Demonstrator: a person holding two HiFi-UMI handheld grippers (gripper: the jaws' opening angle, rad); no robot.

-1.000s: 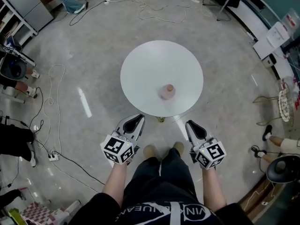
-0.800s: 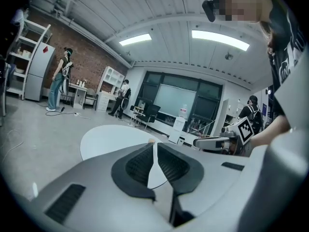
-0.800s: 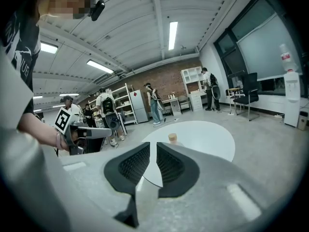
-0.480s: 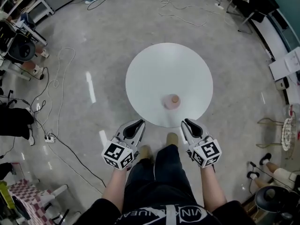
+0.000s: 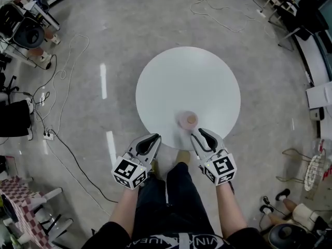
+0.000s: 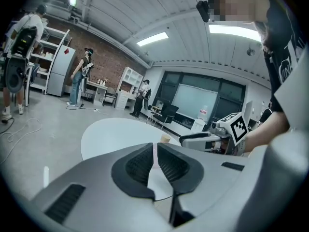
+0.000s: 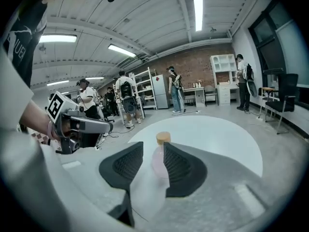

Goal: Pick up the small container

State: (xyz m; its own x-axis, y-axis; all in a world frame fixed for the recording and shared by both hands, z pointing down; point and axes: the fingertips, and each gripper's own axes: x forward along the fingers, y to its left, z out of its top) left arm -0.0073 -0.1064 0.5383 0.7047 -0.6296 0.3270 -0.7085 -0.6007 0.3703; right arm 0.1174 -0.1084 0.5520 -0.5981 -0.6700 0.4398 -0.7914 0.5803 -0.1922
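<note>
1. The room is lit brightly and evenly by ceiling strip lights (image 7: pixel 199 6), seen at the top of both gripper views.
2. Glare streaks are reflected on the glossy floor (image 5: pixel 103 80) at the head view's centre left.
3. The small container (image 5: pixel 188 120) is rendered slightly soft there.
4. Fisheye bending and black corners are shown in the gripper views.

Clear round white tabletop (image 5: pixel 187 79) with a single obstacle.
A small pink container with tan lid (image 5: pixel 187 120) stands near the near edge; open surface lies on every side of it.
</note>
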